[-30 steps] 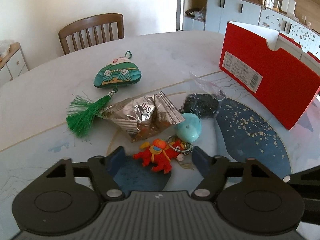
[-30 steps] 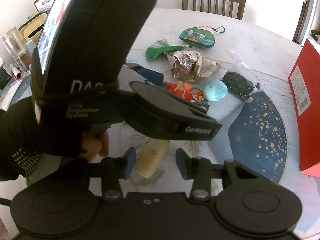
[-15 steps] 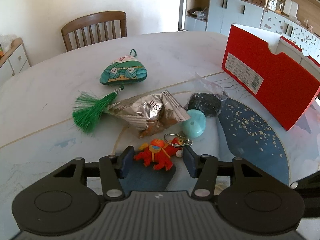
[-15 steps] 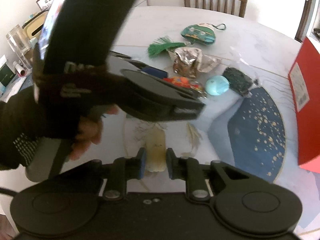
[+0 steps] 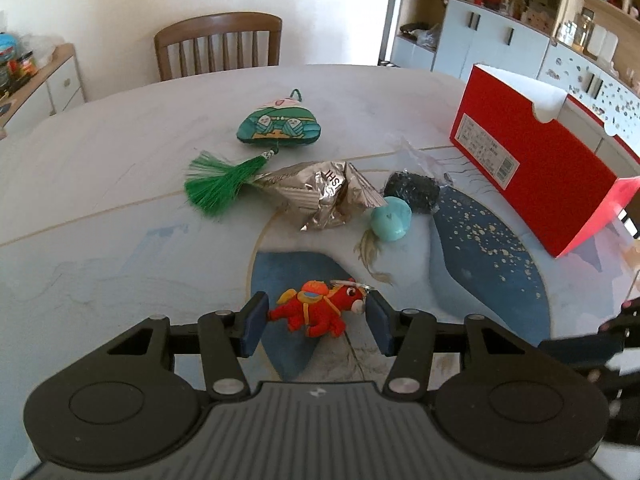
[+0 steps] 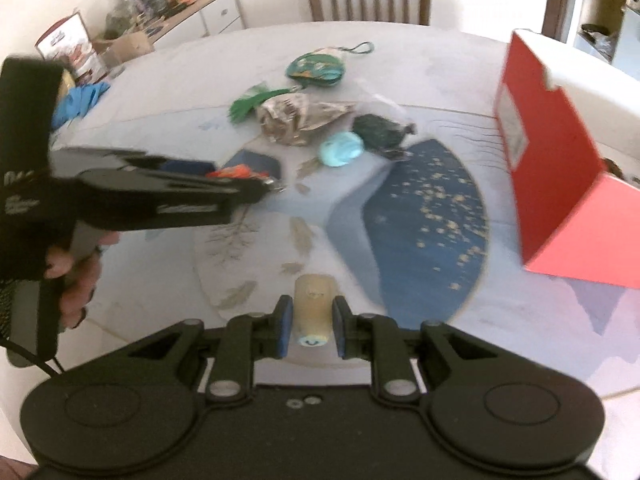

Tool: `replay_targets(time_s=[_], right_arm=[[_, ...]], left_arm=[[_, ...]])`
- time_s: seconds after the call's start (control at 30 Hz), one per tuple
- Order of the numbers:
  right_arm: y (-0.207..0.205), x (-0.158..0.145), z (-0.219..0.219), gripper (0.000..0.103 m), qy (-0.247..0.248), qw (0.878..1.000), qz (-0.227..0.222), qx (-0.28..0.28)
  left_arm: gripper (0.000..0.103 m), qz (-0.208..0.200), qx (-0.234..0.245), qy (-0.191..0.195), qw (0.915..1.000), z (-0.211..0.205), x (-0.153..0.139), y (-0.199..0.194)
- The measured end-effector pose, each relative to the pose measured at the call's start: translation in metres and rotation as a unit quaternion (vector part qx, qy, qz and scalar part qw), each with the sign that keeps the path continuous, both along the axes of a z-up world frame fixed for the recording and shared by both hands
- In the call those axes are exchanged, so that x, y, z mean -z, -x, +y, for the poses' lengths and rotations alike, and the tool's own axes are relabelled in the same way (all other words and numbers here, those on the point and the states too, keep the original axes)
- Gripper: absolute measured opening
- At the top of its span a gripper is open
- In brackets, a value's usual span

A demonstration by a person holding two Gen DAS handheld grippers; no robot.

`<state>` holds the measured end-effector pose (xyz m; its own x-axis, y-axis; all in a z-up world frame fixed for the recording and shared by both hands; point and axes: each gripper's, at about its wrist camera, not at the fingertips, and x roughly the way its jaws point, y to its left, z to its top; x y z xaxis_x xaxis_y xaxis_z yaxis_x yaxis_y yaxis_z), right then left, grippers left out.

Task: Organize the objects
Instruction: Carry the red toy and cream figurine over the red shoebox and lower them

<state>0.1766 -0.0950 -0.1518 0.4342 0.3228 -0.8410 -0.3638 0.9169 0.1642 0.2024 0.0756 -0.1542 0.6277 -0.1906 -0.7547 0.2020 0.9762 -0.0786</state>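
My left gripper (image 5: 316, 322) is shut on a red horse keychain (image 5: 318, 312) and holds it above the table; it also shows from the side in the right wrist view (image 6: 240, 182). My right gripper (image 6: 310, 326) is shut on a beige cylinder toy (image 6: 313, 308), lifted off the table. On the table lie a green pouch with a tassel (image 5: 278, 128), a crumpled foil bag (image 5: 324, 192), a teal round object (image 5: 391, 220) and a black mesh bag (image 5: 414, 190).
An open red shoebox (image 5: 532, 168) stands at the right of the table; it also shows in the right wrist view (image 6: 548, 152). A wooden chair (image 5: 218, 46) stands behind the table. Cabinets line the back right.
My left gripper closed on the red keychain and lifted it back toward me. My right gripper closed on the beige cylinder and raised it off the table.
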Motion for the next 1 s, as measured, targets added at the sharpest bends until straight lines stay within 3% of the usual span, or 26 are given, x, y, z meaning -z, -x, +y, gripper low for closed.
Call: replay_targets(time_s=[0.43, 1.0], right_arm=[[0.007, -0.047, -0.056, 0.019, -0.039, 0.998, -0.038, 0.035], [0.002, -0.119, -0.154, 0.019, -0.058, 0.987, -0.135, 0.07]], left_arm=[[0.052, -0.016, -0.001, 0.034, 0.9993, -0.021, -0.044, 0.033], [0.052, -0.065, 0.037, 0.055, 0.9957, -0.113, -0.122, 0.034]])
